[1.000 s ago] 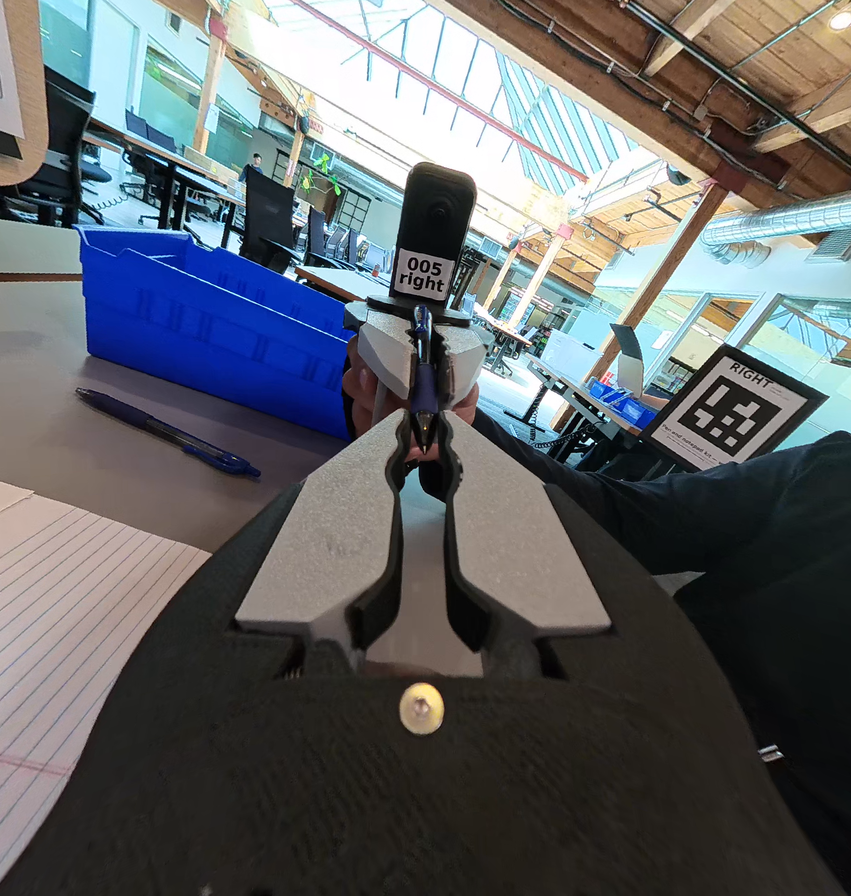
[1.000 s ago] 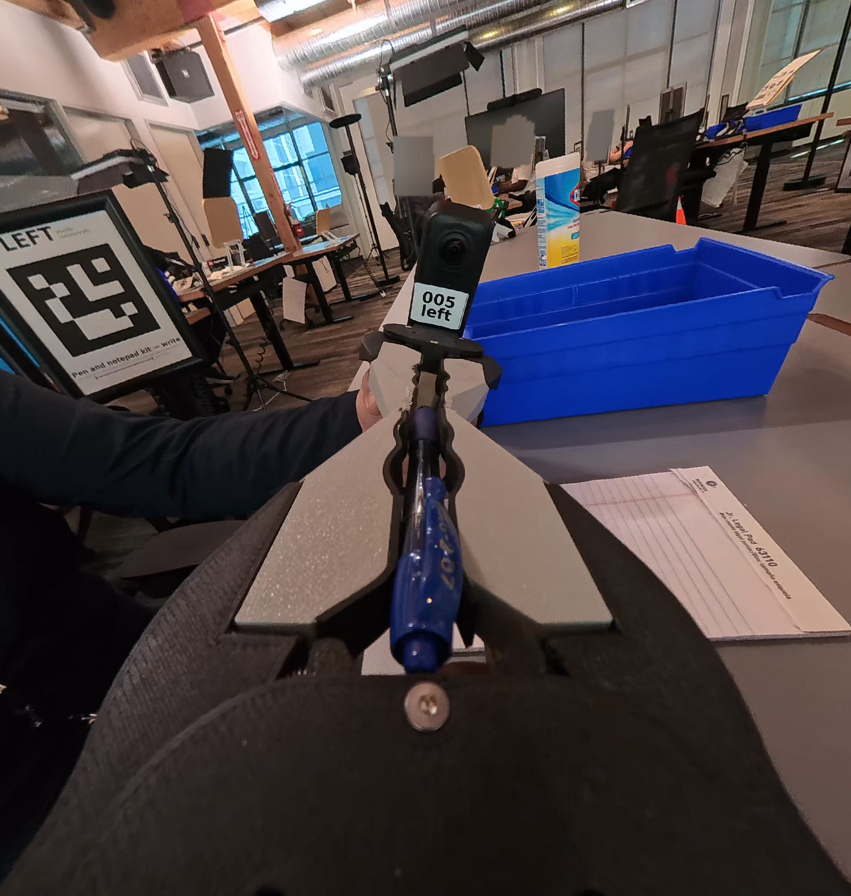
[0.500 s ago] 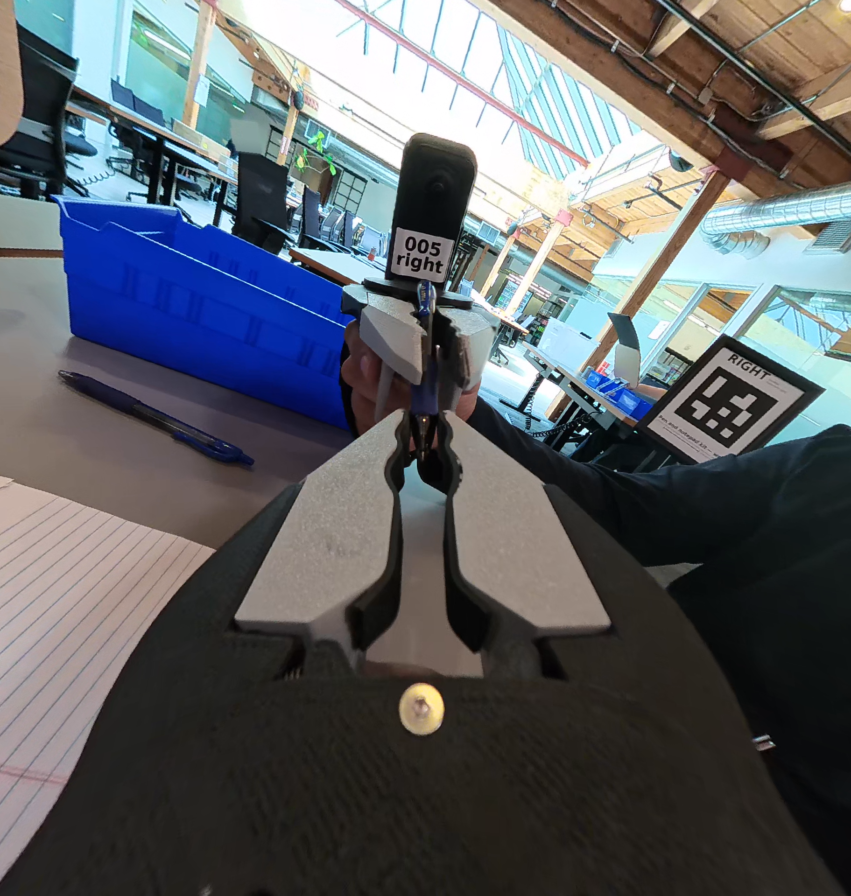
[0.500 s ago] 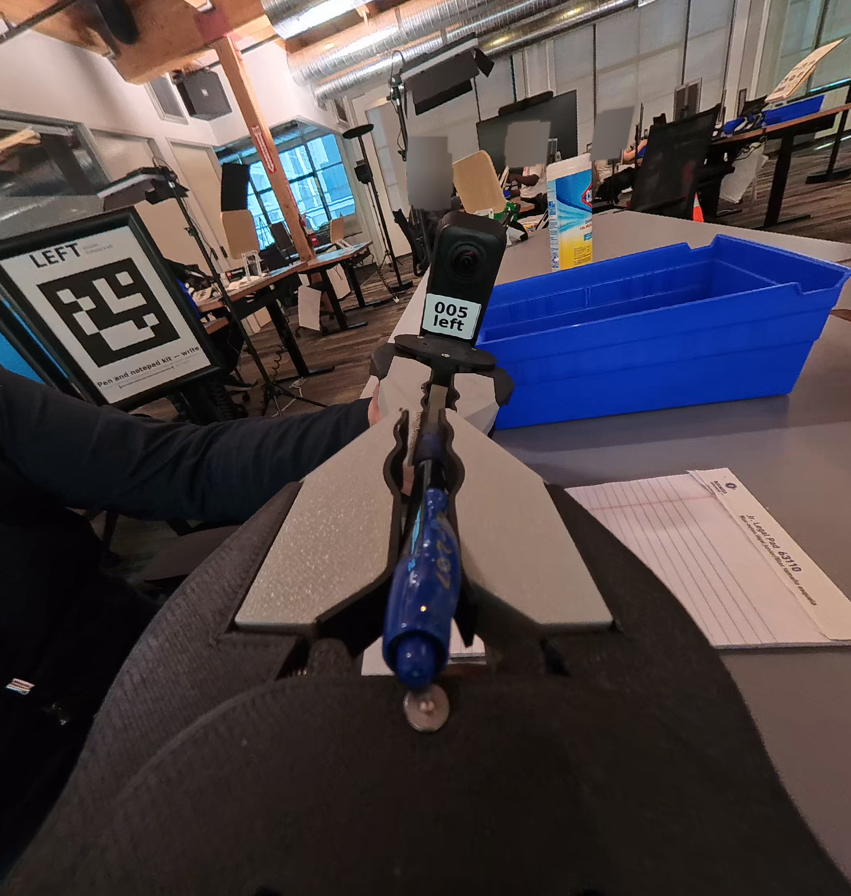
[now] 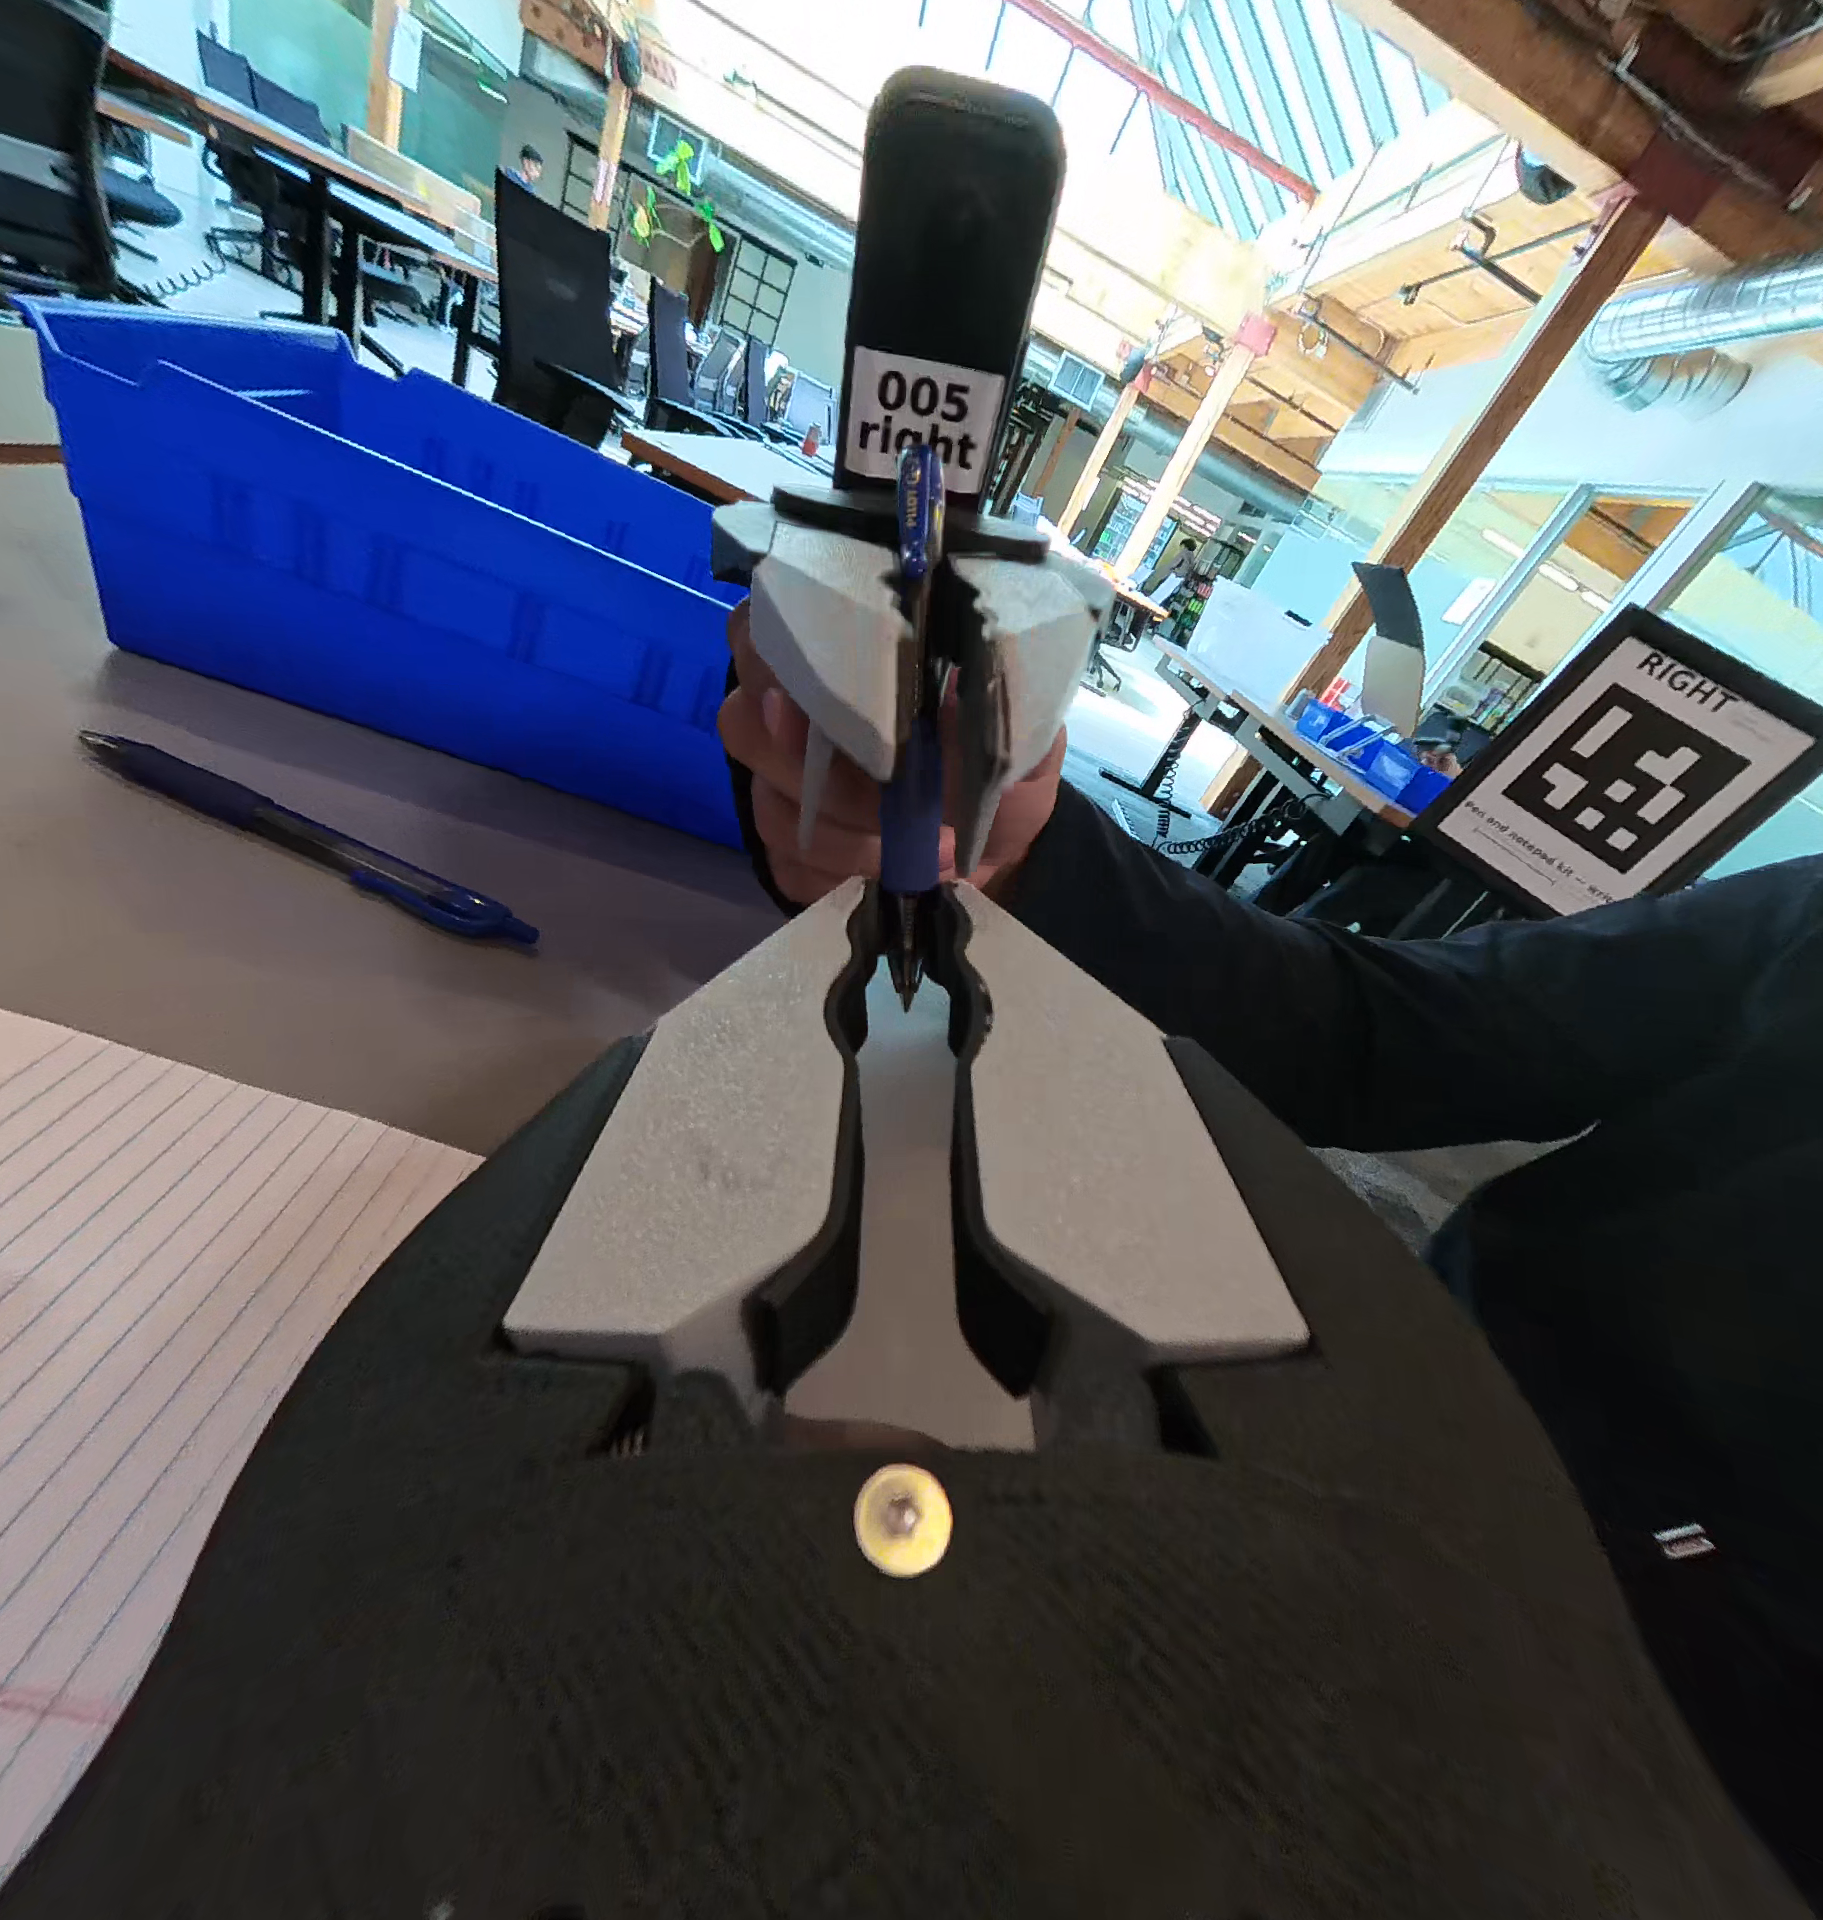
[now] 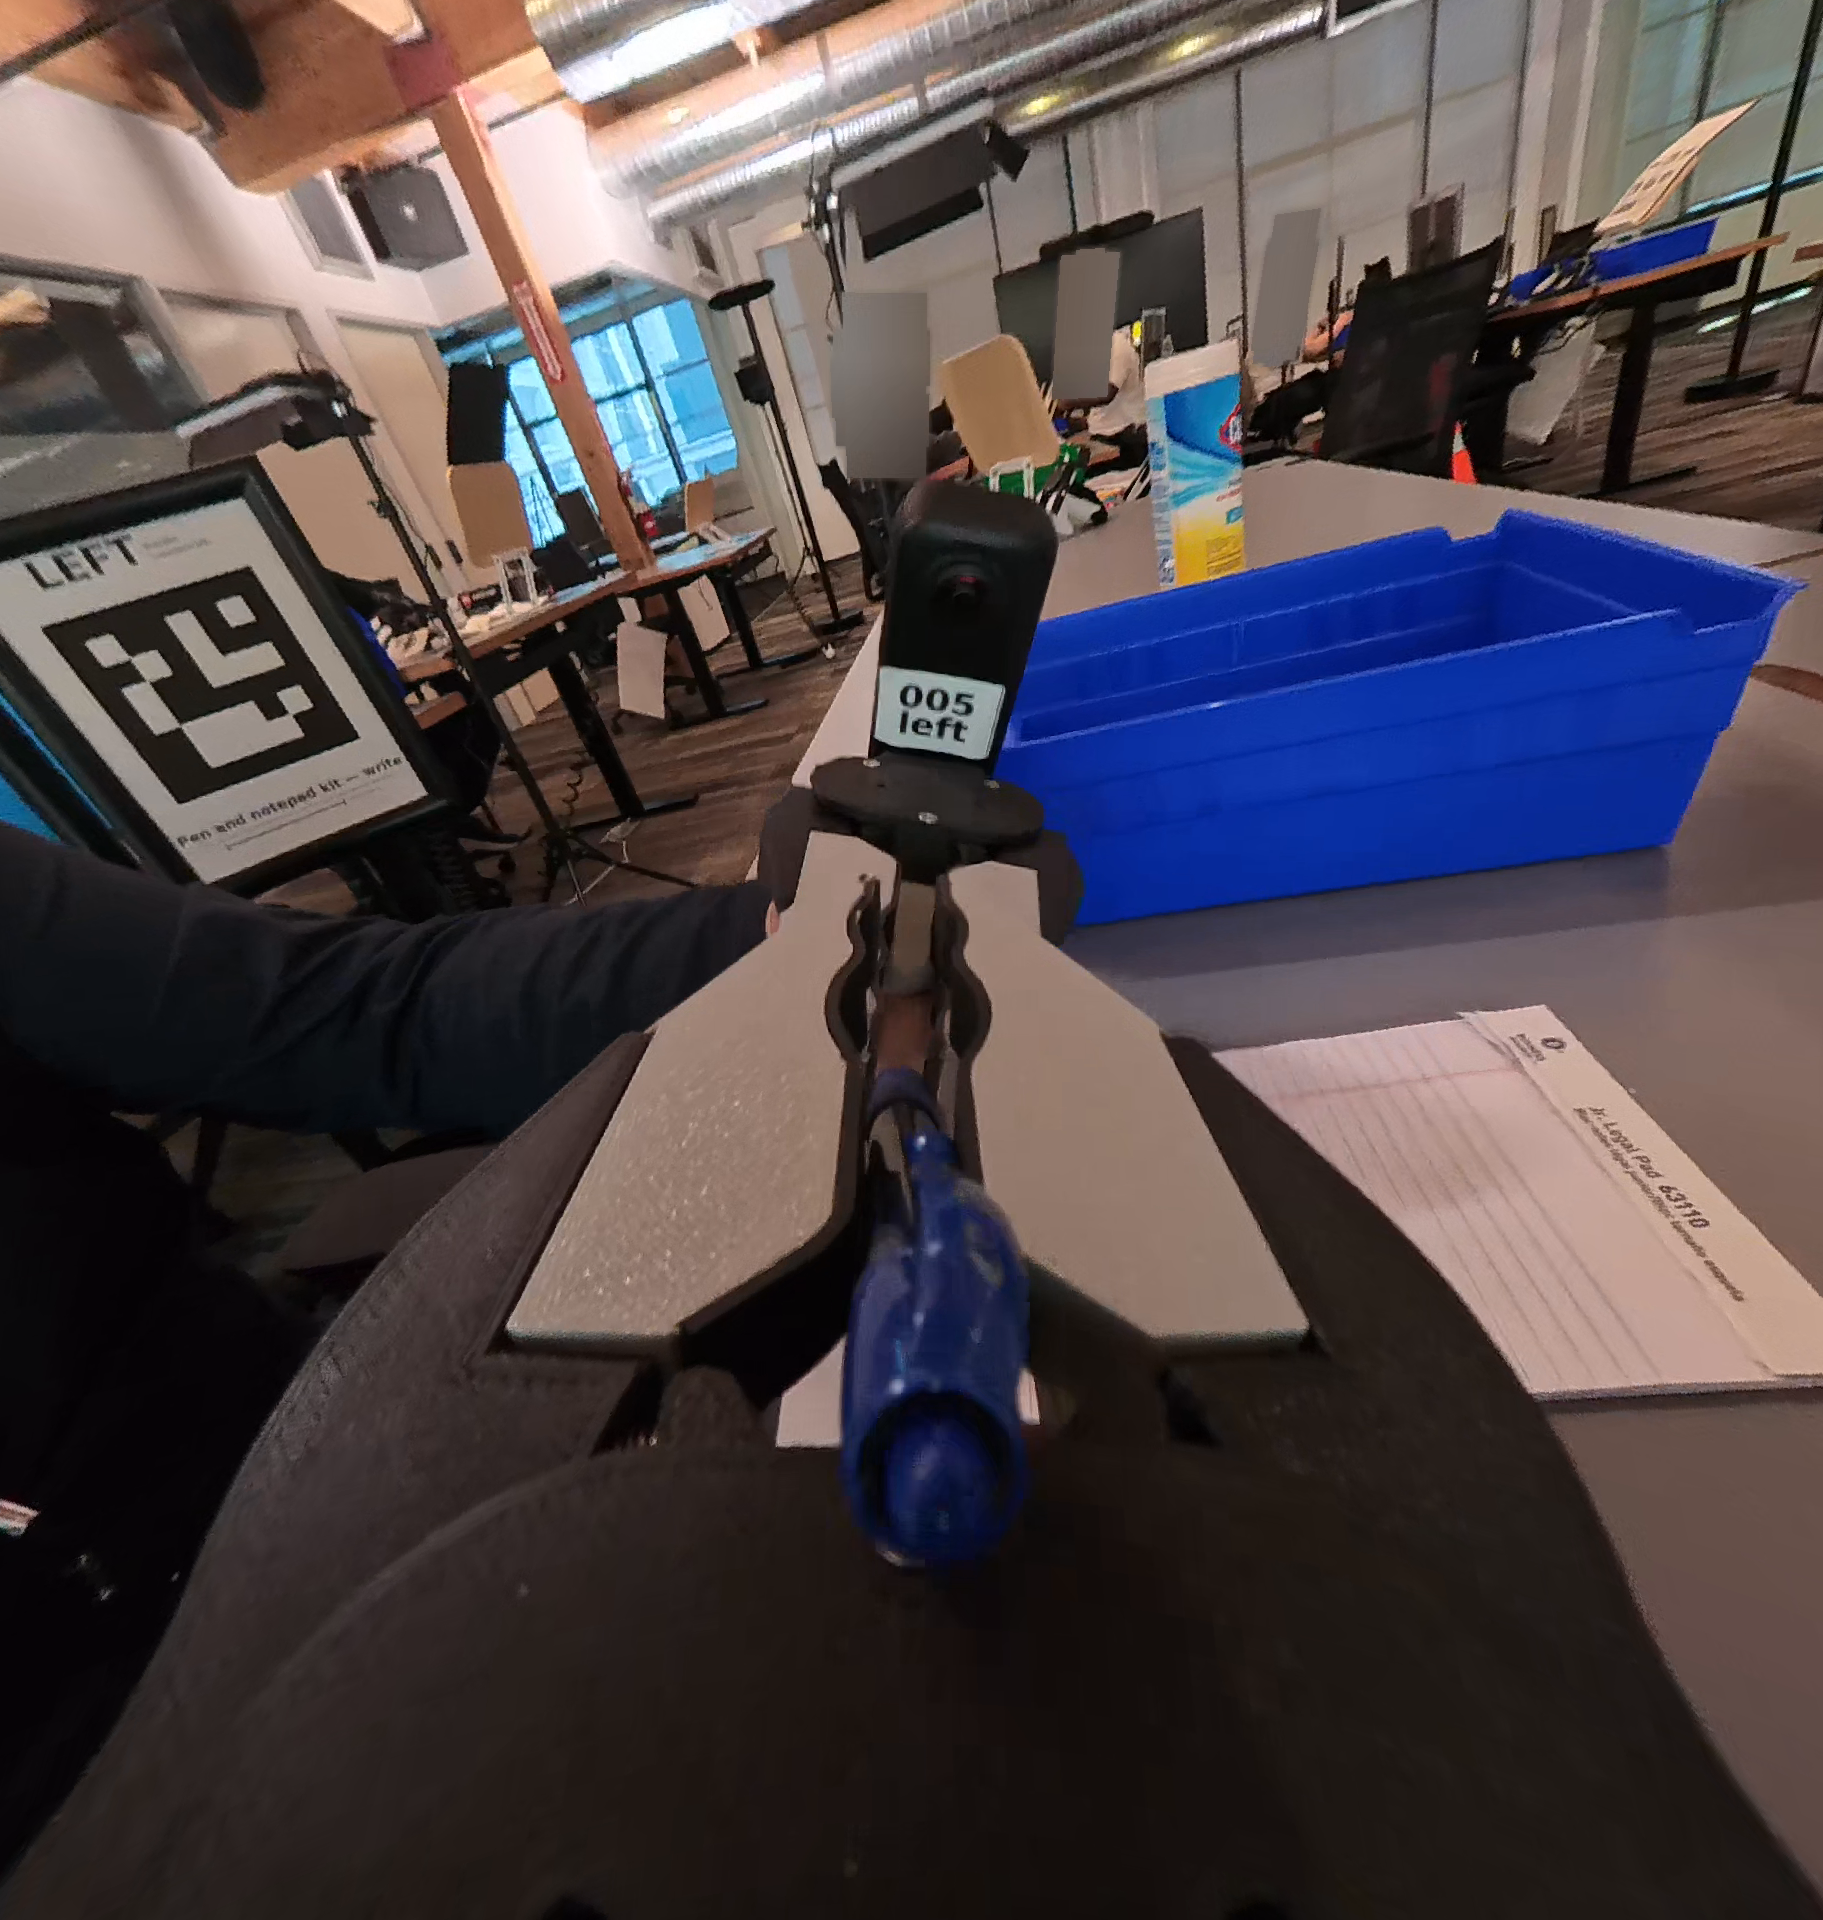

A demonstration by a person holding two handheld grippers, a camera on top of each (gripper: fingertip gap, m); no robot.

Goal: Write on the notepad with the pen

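The pen point(image 6: 933, 1340) has slid back in the closed right tool point(image 6: 907, 997) (left tool point(image 5: 907, 966) parted); blue bin point(image 6: 1406, 748) empty.

pen point(image 6: 928, 1340) slid rearward through right tongs point(image 6: 909, 961), nearer camera

Left hand-held gripper point(image 5: 907, 961) parted; right hand-held gripper point(image 6: 912, 997) clamped; tips meeting.
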